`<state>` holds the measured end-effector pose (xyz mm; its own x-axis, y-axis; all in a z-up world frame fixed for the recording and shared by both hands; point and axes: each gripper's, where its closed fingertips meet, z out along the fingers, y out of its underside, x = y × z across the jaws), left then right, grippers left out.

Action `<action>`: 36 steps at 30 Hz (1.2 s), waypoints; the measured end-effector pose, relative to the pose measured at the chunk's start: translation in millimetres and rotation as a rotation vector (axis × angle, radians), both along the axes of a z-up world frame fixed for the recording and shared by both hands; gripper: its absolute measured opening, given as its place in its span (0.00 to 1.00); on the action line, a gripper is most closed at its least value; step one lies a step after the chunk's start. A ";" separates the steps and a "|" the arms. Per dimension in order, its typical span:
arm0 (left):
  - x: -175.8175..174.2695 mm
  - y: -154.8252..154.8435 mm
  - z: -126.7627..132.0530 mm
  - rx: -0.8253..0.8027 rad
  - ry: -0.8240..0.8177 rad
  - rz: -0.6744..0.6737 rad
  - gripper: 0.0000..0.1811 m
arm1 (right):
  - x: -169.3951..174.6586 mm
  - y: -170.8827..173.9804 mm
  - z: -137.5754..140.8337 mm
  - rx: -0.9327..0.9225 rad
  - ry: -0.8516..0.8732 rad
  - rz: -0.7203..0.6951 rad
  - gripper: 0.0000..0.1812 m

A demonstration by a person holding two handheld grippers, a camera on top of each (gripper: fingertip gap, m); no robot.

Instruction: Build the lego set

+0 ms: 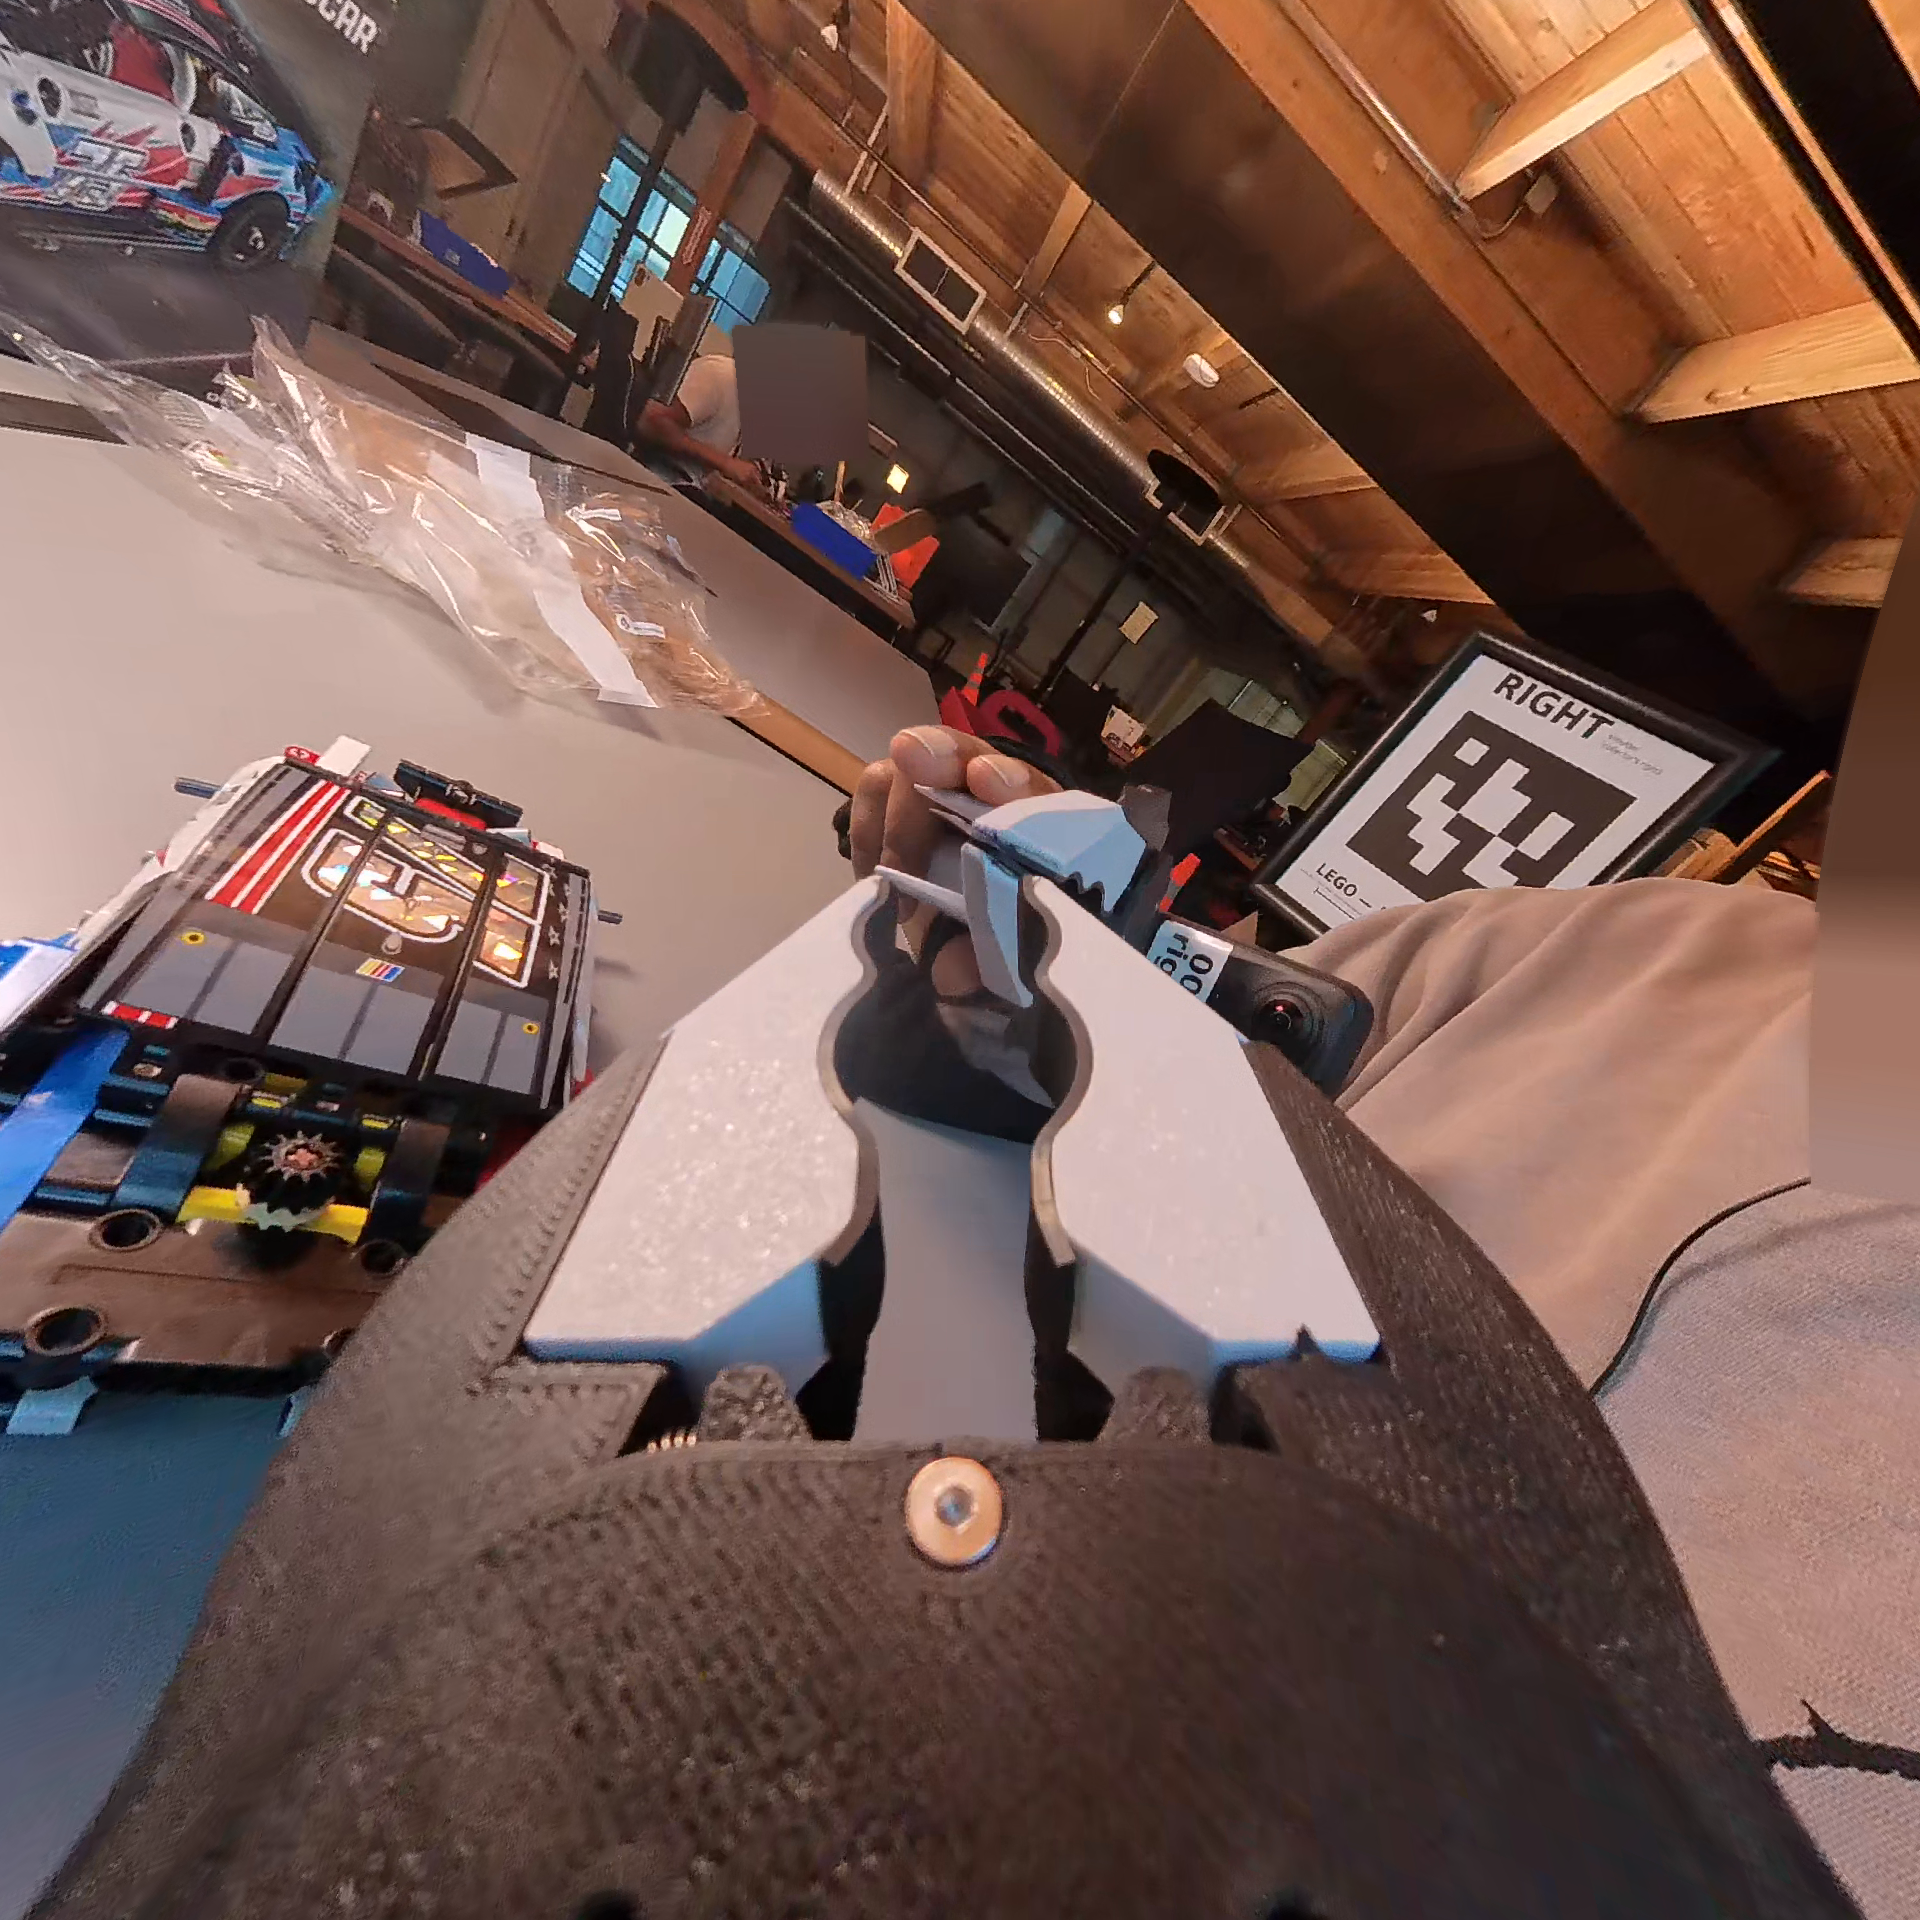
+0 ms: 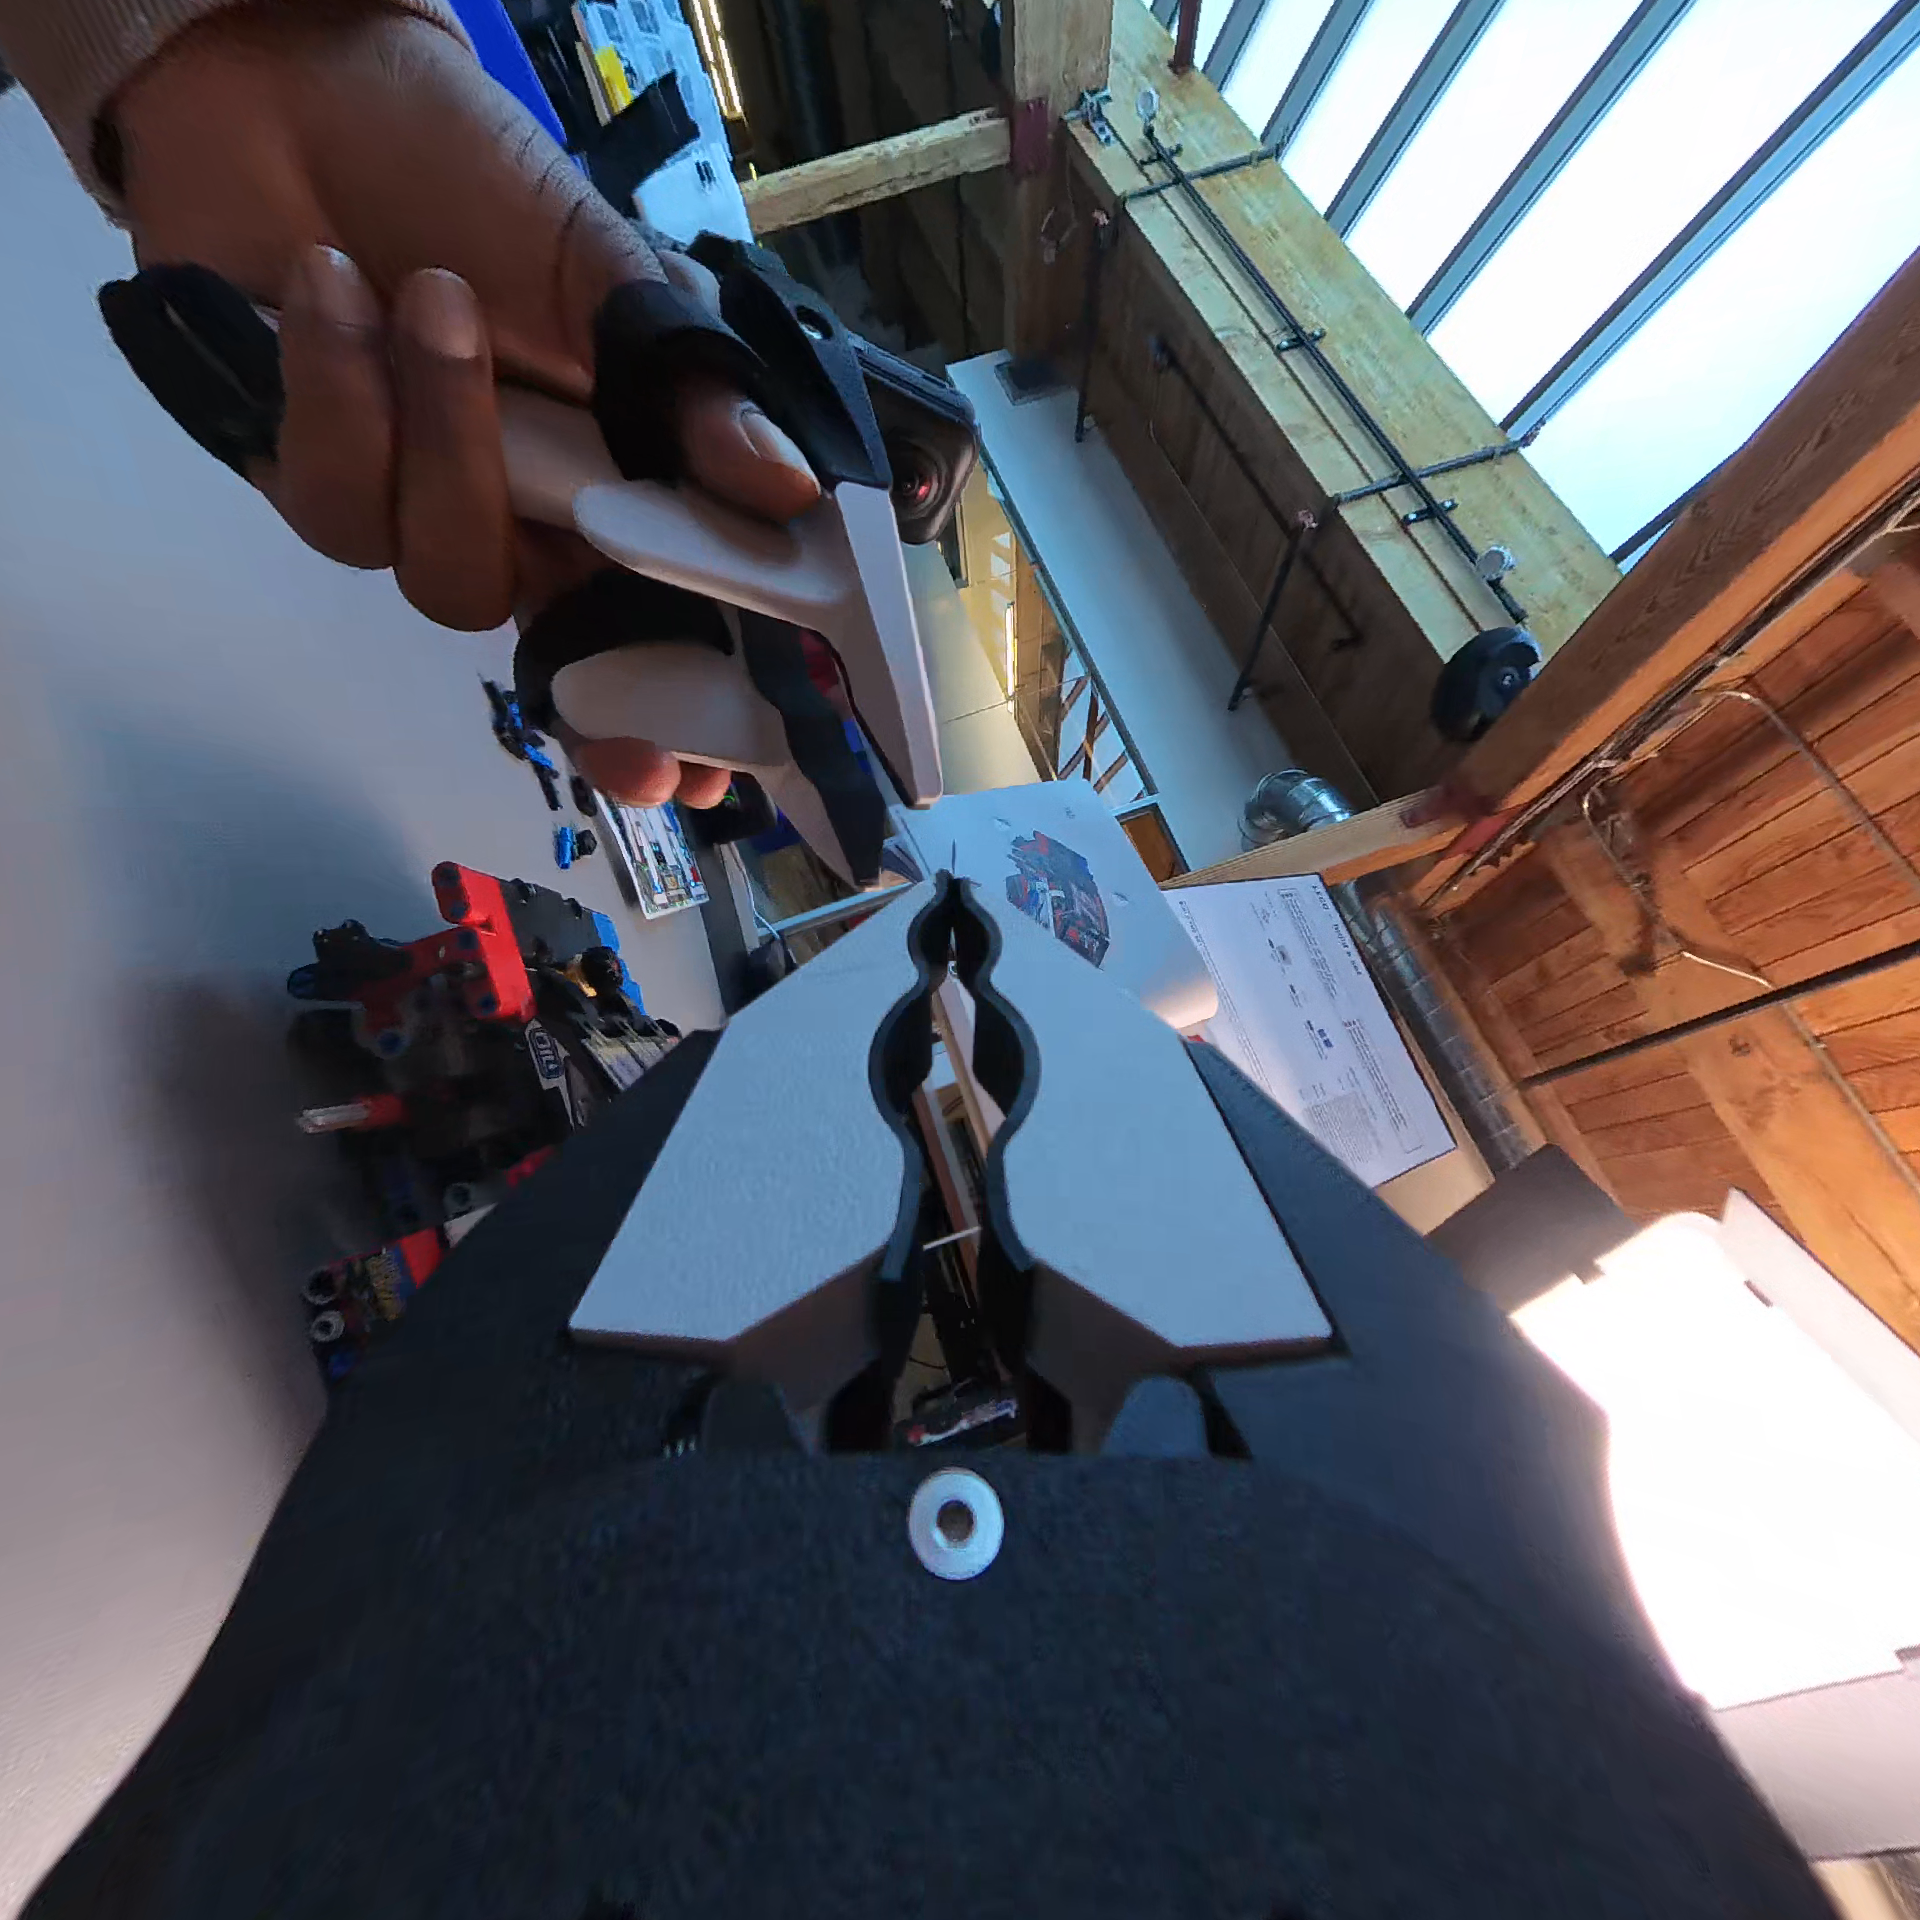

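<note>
The part-built Lego car [image 1: 343, 935], with a black stickered roof and blue and black frame, lies on the grey table [image 1: 208, 644] left of my left gripper [image 1: 956, 894]. It also shows in the right wrist view [image 2: 468, 1039]. My left gripper is open, jaws apart. My right gripper [image 1: 982, 899] faces it tip to tip and reaches between its fingertips. My right gripper [image 2: 948, 883] is shut, and a thin white strip [image 1: 914, 888] sticks out of its tips. The left gripper [image 2: 894, 842], held by a hand [image 2: 364, 312], is just above them.
Empty clear plastic bags [image 1: 436, 520] and the set's box [image 1: 135, 135] lie at the table's far side. Loose small pieces [image 2: 540, 748], a sticker sheet [image 2: 660, 857] and an open booklet [image 2: 1049, 904] lie beyond the car. A framed marker sign [image 1: 1496, 810] stands right. Only a small space, under 4 cm, lies between the two pairs of fingers.
</note>
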<state>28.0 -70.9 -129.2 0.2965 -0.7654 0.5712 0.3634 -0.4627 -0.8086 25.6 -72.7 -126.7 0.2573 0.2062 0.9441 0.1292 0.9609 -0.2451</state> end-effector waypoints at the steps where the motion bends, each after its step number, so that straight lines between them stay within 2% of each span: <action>1: -0.3 0.4 -0.8 0.001 0.004 0.004 0.10 | -1.2 -0.2 -1.7 0.008 -0.007 -0.003 0.00; 9: -3.9 5.1 -2.8 -0.002 -0.011 0.036 0.05 | -3.7 6.6 -8.8 0.012 -0.023 -0.044 0.00; 18: -17.0 17.7 -9.9 -0.064 -0.090 0.105 0.04 | -8.7 11.9 -22.2 -0.028 -0.063 -0.070 0.00; 36: -15.3 24.3 -24.4 -0.139 -0.116 0.126 0.04 | -14.8 15.8 -38.8 -0.044 -0.122 -0.091 0.00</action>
